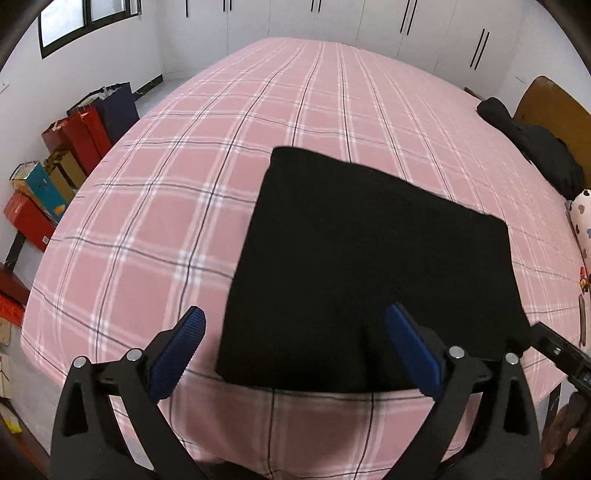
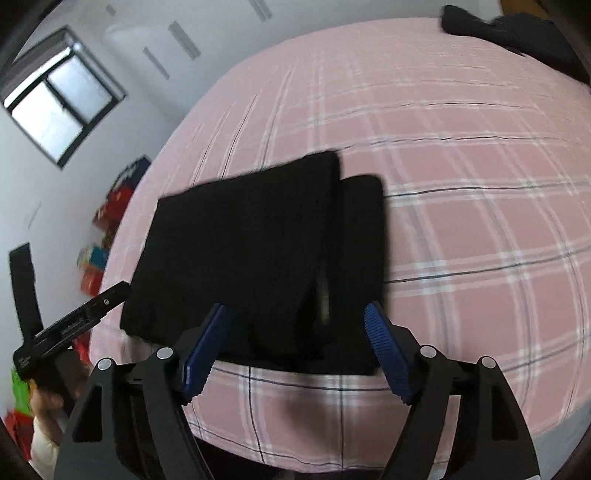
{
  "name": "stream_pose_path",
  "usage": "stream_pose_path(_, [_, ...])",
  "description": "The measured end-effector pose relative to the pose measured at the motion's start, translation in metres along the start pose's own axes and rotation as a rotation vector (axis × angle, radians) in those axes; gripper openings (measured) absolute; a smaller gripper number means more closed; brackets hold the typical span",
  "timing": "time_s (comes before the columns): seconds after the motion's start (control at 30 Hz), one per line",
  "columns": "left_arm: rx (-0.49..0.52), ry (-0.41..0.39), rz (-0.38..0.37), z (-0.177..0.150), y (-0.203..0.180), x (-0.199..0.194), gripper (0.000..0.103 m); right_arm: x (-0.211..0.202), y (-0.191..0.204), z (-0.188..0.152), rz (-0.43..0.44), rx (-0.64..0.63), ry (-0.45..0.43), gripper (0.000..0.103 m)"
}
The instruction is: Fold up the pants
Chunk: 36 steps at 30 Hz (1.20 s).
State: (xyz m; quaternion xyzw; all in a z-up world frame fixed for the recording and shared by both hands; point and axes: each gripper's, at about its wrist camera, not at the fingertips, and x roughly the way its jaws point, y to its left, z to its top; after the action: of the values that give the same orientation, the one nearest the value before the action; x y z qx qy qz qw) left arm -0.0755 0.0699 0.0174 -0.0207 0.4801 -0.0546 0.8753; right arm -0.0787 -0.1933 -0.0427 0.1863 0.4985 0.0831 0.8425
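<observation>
Room: white walls, white wardrobe doors (image 1: 369,18) with dark vertical handles along the far wall, a dark-framed window (image 1: 79,18) at far left.
Surface: bed (image 1: 184,166) under a pink plaid sheet with white and dark lines; it fills most of both views.
Pants: black pants (image 1: 354,266) folded into a flat rectangle, lying on the near part of the bed, close to its near edge. In the right wrist view the top layer sits offset to the left, so a lower layer shows as a strip along the right side.
Left gripper (image 1: 295,350): tongs spread wide, blue pads apart; the near left corner of the pants shows between them, neither pad pressing on the cloth.
Right gripper (image 2: 295,345): tongs spread, blue pads apart over the near edge of the pants; nothing pinched. This view is blurred.
Far right of bed: second dark garment (image 1: 535,151) heaped beside a brown headboard (image 1: 550,103); a white pillow with small hearts (image 1: 581,210) just nearer.
Floor, left: red and navy gift bags (image 1: 92,125) and coloured boxes (image 1: 37,192) against the wall.
</observation>
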Motion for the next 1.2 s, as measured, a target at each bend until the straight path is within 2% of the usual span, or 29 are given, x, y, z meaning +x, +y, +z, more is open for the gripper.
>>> stream_pose_path(0.03, [-0.003,-0.01,-0.005,-0.004,-0.003,-0.001,0.096,0.007,-0.004,0.002,0.001,0.011,0.028,0.062])
stream_pose_path(0.07, [-0.003,-0.015,-0.01,-0.006,-0.003,-0.001,0.096,0.017,-0.004,0.002,-0.008,0.028,0.056,0.061])
stream_pose_path(0.1, [0.002,-0.012,-0.01,-0.008,-0.005,0.0,0.096,0.024,-0.006,0.004,-0.018,0.044,0.064,0.052])
stream_pose_path(0.13, [0.009,-0.008,-0.01,-0.009,-0.006,0.002,0.096,0.026,-0.009,0.005,-0.007,0.063,0.057,0.034])
stream_pose_path(0.17, [0.018,-0.001,-0.007,-0.009,-0.008,0.003,0.096,0.022,-0.011,0.006,0.031,0.083,0.058,0.032])
stream_pose_path(0.2, [0.022,0.0,-0.004,-0.01,-0.008,0.001,0.096,0.015,-0.01,0.007,0.062,0.098,0.041,0.01])
stream_pose_path(0.3, [0.02,-0.024,-0.02,-0.008,-0.006,-0.009,0.096,-0.032,0.002,0.008,0.064,0.062,-0.065,0.011])
stream_pose_path(0.37, [0.02,-0.033,-0.033,-0.007,-0.006,-0.012,0.096,-0.026,-0.01,0.003,0.015,0.071,-0.038,0.011])
stream_pose_path(0.43, [0.026,-0.028,-0.028,-0.007,-0.008,-0.007,0.096,0.006,-0.023,-0.008,-0.037,0.06,0.072,0.016])
stream_pose_path(0.47, [0.032,-0.017,-0.019,-0.008,-0.01,-0.003,0.096,0.014,-0.03,-0.011,-0.011,0.092,0.096,0.016])
stream_pose_path(0.53, [0.045,0.014,0.002,-0.01,-0.014,0.007,0.096,-0.004,-0.027,-0.007,0.017,0.13,0.047,0.026])
stream_pose_path(0.57, [0.049,0.022,0.008,-0.011,-0.014,0.01,0.096,-0.014,-0.023,-0.005,-0.01,0.124,0.005,0.032])
stream_pose_path(0.63, [0.054,0.034,0.014,-0.014,-0.015,0.014,0.096,-0.027,-0.014,-0.004,-0.092,0.096,-0.06,0.069])
stream_pose_path(0.7, [0.05,0.04,0.018,-0.015,-0.014,0.016,0.096,-0.029,-0.009,-0.003,-0.129,0.062,-0.071,0.073])
stream_pose_path(0.8, [0.052,0.052,0.026,-0.015,-0.013,0.019,0.096,-0.016,-0.014,-0.005,-0.174,0.076,-0.017,0.079])
stream_pose_path(0.97, [0.058,0.084,0.031,-0.015,-0.012,0.026,0.096,0.019,-0.019,-0.011,-0.097,0.16,0.08,0.079])
stream_pose_path(1.13, [0.051,0.099,0.009,-0.012,-0.01,0.032,0.096,0.025,-0.023,-0.016,-0.053,0.203,0.096,0.082])
stream_pose_path(1.2, [0.046,0.117,-0.037,-0.011,-0.008,0.036,0.096,0.029,-0.025,-0.019,-0.012,0.223,0.108,0.083])
